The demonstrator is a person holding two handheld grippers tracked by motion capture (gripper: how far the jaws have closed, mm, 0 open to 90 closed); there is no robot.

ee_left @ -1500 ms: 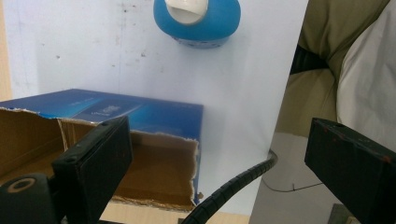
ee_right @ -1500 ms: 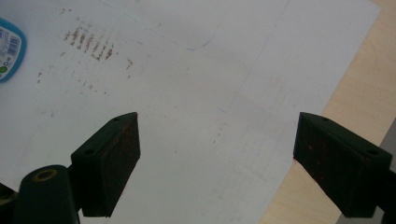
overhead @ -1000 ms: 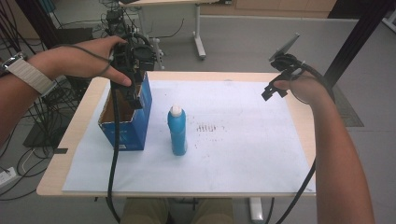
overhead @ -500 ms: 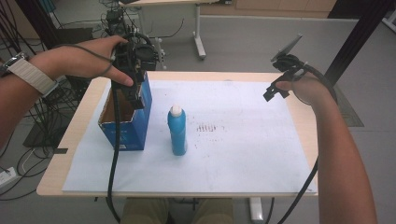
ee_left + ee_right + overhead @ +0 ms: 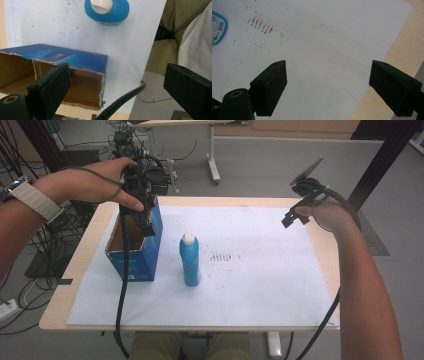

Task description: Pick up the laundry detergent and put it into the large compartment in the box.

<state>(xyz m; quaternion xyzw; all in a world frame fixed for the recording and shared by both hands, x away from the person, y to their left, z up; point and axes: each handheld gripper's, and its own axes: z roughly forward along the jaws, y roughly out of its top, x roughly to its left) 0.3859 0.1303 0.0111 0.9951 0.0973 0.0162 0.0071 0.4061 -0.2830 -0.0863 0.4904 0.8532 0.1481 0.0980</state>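
The left hand-held gripper [image 5: 142, 217] hangs over the open blue box [image 5: 134, 251], which stands near the surface's [image 5: 90, 245] left edge on the white sheet [image 5: 260, 280]; its jaws are spread wide, gripping nothing. The blue bottle [image 5: 190, 259] stands upright just beside the box. The right hand-held gripper [image 5: 295, 215], jaws likewise apart and empty, hovers over the far right corner

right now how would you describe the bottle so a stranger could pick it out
Start at the white sheet covering the wooden table. Near its left side stands an open blue cardboard box; just right of it, apart from it, stands the bottle. It is the only upright, slim blue thing with a white cap.
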